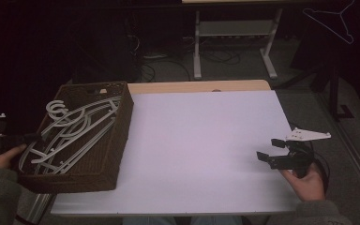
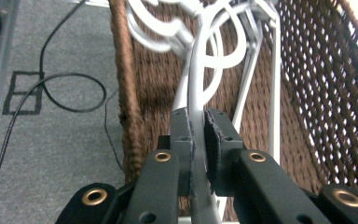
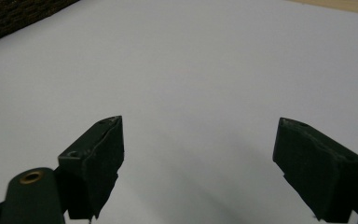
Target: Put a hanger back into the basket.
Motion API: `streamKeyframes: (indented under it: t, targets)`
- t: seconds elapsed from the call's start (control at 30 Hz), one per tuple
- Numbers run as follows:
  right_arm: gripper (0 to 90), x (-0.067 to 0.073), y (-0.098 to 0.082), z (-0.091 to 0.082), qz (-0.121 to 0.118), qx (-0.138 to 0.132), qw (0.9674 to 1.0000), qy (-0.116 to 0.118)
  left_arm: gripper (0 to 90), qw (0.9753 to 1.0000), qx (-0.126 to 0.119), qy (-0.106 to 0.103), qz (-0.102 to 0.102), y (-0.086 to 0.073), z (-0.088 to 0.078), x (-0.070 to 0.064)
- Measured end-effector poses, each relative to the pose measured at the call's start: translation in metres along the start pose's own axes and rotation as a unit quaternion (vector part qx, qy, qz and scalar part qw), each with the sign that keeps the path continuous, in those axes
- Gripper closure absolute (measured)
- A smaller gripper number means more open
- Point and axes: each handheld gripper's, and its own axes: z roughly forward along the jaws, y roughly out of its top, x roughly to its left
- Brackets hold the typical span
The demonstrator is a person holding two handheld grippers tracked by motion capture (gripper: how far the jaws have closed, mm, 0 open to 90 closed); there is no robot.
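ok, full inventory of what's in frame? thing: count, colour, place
basket: one, dark brown woven, left edge of table
hangers: several, count unclear, white, piled in basket
table: one, white top, wood strip at far edge
desk frame: one, white legs, floor behind table
wire hanger: one, pale, hanging top right
left tool: one, black, shut on a hanger at basket's left side
right tool: one, black, open above table's right edge

Right gripper [image 3: 200, 163], jaws wide apart over white table [image 3: 205, 60].
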Motion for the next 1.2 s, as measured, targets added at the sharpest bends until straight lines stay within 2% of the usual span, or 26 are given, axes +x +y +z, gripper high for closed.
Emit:
streamKeyframes:
  t: [0.1, 0.17, 0.23, 0.33, 0.37, 0.47, 0.63, 0.83, 0.87, 0.93, 1.0, 1.03, 1.2]
  targets:
    - [15.4, 0.001, 0.000, 0.000, 0.000, 0.001, 1.0000, -0.001, 78.1, 0.9999, 0.014, -0.001, 0.007, -0.004, 0.003, 0.001]
    - [15.4, 0.001, 0.001, 0.001, -0.001, 0.002, 1.0000, 0.000, 74.0, 0.9992, 0.031, 0.010, 0.021, -0.005, 0.006, -0.002]
    - [15.4, 0.002, 0.001, 0.001, -0.001, 0.002, 1.0000, 0.001, 69.7, 0.9985, 0.038, 0.018, 0.035, -0.003, 0.007, -0.007]
    - [15.4, 0.002, 0.001, 0.000, -0.002, -0.001, 1.0000, 0.001, 63.9, 0.9984, 0.031, 0.020, 0.044, -0.001, 0.005, -0.011]
    - [15.4, 0.002, 0.001, 0.000, -0.001, -0.001, 1.0000, 0.001, 64.0, 0.9986, 0.027, 0.011, 0.044, -0.001, 0.003, -0.012]
    - [15.4, 0.001, 0.001, -0.001, -0.001, -0.002, 1.0000, 0.001, 60.7, 0.9985, 0.015, 0.004, 0.052, 0.001, -0.002, -0.017]
    - [15.4, 0.002, 0.002, -0.002, -0.004, -0.006, 1.0000, 0.000, 59.4, 0.9969, 0.009, -0.005, 0.078, 0.002, -0.006, -0.033]
    - [15.3, 0.003, 0.003, -0.001, -0.004, -0.005, 1.0000, 0.000, 56.6, 0.9921, -0.013, -0.030, 0.121, -0.002, -0.008, -0.064]
    - [15.3, 0.003, 0.003, -0.001, -0.004, -0.005, 1.0000, -0.001, 56.0, 0.9917, -0.016, -0.035, 0.123, -0.003, -0.009, -0.070]
    - [15.3, 0.004, 0.004, -0.002, -0.003, -0.005, 1.0000, 0.000, 55.5, 0.9891, -0.016, -0.042, 0.140, -0.005, -0.008, -0.081]
    - [15.3, 0.004, 0.004, -0.002, -0.006, -0.006, 1.0000, -0.001, 53.5, 0.9875, -0.024, -0.050, 0.147, -0.007, -0.009, -0.092]
    - [15.3, 0.004, 0.004, -0.003, -0.006, -0.007, 1.0000, -0.001, 53.2, 0.9855, -0.023, -0.054, 0.160, -0.008, -0.009, -0.098]
    - [15.3, 0.007, 0.006, -0.006, -0.009, -0.010, 0.9999, -0.003, 50.8, 0.9811, -0.035, -0.068, 0.178, -0.015, -0.006, -0.122]
